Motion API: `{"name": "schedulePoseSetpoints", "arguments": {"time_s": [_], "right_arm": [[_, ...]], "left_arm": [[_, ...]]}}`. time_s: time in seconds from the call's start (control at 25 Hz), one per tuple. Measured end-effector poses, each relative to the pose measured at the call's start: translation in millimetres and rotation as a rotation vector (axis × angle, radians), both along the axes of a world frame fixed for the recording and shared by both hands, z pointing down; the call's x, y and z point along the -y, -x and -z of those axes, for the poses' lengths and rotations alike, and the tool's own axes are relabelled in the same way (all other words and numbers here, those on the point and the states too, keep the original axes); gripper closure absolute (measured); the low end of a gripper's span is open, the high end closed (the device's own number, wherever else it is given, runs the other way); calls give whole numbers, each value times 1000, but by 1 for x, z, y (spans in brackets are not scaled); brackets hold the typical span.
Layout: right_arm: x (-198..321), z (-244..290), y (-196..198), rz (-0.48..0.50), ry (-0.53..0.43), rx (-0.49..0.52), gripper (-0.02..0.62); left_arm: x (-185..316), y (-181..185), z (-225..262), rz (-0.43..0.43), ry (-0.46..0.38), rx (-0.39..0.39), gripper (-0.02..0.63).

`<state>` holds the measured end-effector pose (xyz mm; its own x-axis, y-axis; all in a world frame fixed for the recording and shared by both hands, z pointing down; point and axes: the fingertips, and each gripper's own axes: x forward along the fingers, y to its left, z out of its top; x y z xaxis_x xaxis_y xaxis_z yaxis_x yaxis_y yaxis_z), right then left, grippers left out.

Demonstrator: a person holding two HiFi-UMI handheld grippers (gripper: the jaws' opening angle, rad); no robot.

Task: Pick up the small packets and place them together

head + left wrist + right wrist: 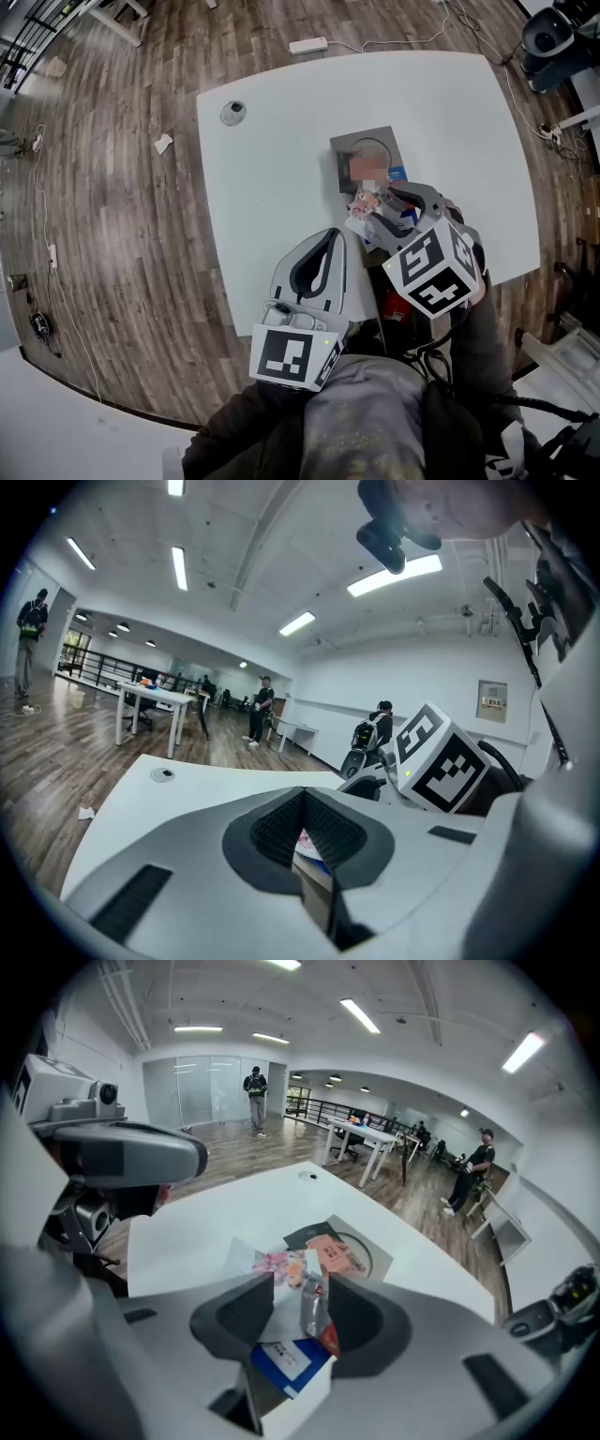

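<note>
The small colourful packets (367, 202) are heaped at the near edge of the dark grey square mat (343, 146), probably so they're kept together. The right gripper (300, 1309) is held over that heap, jaws apart, with a silvery foil packet (312, 1299) standing loose between them, so it looks let go. The left gripper (305, 841) is parked nearer than the mat, jaws closed, nothing gripped.
</note>
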<state>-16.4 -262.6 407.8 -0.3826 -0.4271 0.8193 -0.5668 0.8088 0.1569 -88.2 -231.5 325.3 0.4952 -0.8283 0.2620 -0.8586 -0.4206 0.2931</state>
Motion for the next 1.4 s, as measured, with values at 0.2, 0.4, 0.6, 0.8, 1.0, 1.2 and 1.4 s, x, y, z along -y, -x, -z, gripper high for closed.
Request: {"name": "schedulePoseSetpoints", "arguments": {"time_s": [0.2, 0.4, 0.6, 0.8, 1.0, 1.2, 1.4], "right_arm": [[2, 9, -2, -36, -33, 24, 420], [-2, 20, -2, -50, -64, 39, 420], [-20, 28, -14, -69, -84, 38, 420], [-56, 34, -37, -94, -100, 24, 420], [-107, 23, -52, -76, -74, 6, 420], [-165, -7, -54, 1, -14, -33, 420], [-200, -33, -47, 89, 30, -79, 420]], "left_arm": [[-3, -1, 0, -11, -2, 2, 603], [-4, -3, 5, -26, -23, 1, 603], [-21, -13, 12, -50, -39, 4, 603], [-54, -30, 19, -73, -55, -2, 603], [-93, -46, 20, -84, -70, -17, 603], [-134, -53, 13, -74, -64, -26, 603], [-159, -49, 8, -37, -63, -29, 603]]}}
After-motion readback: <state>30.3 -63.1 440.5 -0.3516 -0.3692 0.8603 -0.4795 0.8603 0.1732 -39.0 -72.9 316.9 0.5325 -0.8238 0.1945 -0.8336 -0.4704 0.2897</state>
